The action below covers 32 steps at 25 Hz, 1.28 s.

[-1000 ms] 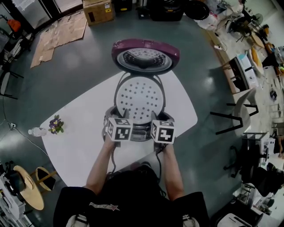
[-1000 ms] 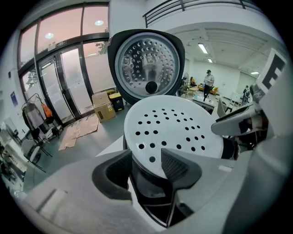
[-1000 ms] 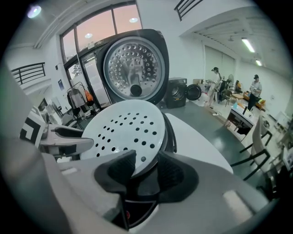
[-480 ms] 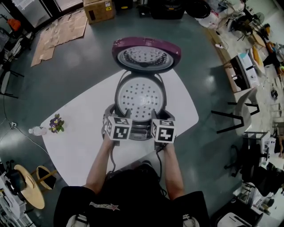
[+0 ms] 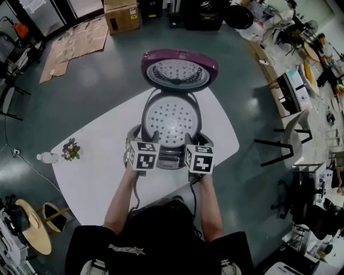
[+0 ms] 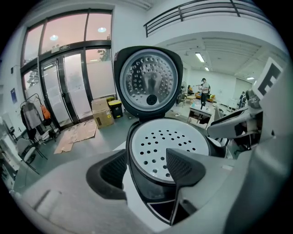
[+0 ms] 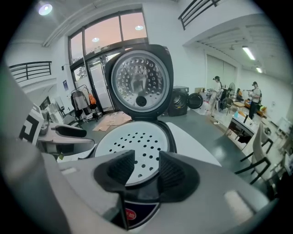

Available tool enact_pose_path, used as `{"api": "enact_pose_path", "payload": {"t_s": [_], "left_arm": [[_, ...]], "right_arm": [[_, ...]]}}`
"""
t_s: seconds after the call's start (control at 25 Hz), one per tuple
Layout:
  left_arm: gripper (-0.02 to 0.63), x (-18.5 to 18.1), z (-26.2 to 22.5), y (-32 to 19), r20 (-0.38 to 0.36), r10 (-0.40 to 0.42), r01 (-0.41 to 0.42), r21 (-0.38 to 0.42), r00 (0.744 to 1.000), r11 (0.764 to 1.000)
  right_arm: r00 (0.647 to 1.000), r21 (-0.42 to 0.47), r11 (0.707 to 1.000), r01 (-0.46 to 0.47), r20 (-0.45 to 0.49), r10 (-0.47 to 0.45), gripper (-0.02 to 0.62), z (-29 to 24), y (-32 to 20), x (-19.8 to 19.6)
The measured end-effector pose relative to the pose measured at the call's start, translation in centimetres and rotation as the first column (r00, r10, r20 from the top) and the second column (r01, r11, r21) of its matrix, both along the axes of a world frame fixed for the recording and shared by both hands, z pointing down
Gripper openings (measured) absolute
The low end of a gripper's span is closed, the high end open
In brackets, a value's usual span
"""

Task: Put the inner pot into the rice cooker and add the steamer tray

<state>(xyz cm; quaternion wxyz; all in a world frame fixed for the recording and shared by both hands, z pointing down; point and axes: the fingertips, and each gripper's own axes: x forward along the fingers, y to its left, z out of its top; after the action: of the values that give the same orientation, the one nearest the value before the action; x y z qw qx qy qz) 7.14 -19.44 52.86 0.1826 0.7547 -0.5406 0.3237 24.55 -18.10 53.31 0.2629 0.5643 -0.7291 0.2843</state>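
The rice cooker (image 5: 171, 157) stands on the white table with its purple lid (image 5: 179, 71) swung open at the far side. The white perforated steamer tray (image 5: 171, 119) lies flat in the cooker's mouth and hides whatever is beneath it. My left gripper (image 5: 144, 137) is at the near left rim. Its jaws have just been opening and now straddle the tray's (image 6: 167, 139) edge and the cooker wall without pressing on them. My right gripper (image 5: 196, 140) is at the near right rim. It is open, with the tray's (image 7: 132, 141) near edge showing in the gap between its jaws.
A small bunch of flowers (image 5: 69, 149) and a plastic bottle (image 5: 47, 158) lie at the table's left corner. The table's edge (image 5: 97, 185) runs close to the person. A chair (image 5: 290, 134) stands to the right, and a cardboard box (image 5: 121, 13) is on the floor beyond.
Both grippers stay at the cooker's near rim and the tray has not moved. Only the head view has drifted slightly.
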Motion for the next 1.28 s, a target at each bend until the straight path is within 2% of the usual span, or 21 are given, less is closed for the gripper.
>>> {"api": "enact_pose_path", "payload": {"t_s": [0.2, 0.44, 0.76, 0.84, 1.0, 1.28], "left_arm": [[0.267, -0.3, -3.3, 0.5, -0.043, -0.011, 0.015, 0.096, 0.999, 0.995], [0.205, -0.9, -7.6, 1.8, -0.068, -0.013, 0.029, 0.237, 0.998, 0.971], [0.038, -1.2, -11.1, 4.4, -0.086, 0.002, 0.029, 0.361, 0.996, 0.932], [0.015, -1.6, -11.7, 5.0, -0.084, -0.002, 0.033, 0.378, 0.996, 0.925], [0.011, -3.2, -12.2, 6.6, -0.094, -0.018, 0.055, 0.406, 0.995, 0.912], [0.011, -8.9, -13.7, 10.1, -0.095, -0.124, 0.154, 0.442, 0.988, 0.884]], "right_arm": [[1.000, 0.100, 0.995, 0.018, 0.014, -0.020, 0.169, -3.2, 0.5, -0.6], [0.999, 0.254, 0.967, 0.031, 0.010, -0.035, 0.167, -7.2, 1.6, -1.2], [1.000, 0.425, 0.905, 0.013, 0.018, -0.022, 0.047, -11.9, 3.5, -1.4], [0.999, 0.459, 0.888, 0.019, 0.018, -0.030, 0.011, -12.8, 3.9, -2.1], [0.995, 0.505, 0.861, 0.065, 0.031, -0.094, 0.006, -13.6, 5.0, -4.7], [0.966, 0.574, 0.793, 0.203, 0.015, -0.258, 0.006, -15.4, 6.7, -11.9]]}}
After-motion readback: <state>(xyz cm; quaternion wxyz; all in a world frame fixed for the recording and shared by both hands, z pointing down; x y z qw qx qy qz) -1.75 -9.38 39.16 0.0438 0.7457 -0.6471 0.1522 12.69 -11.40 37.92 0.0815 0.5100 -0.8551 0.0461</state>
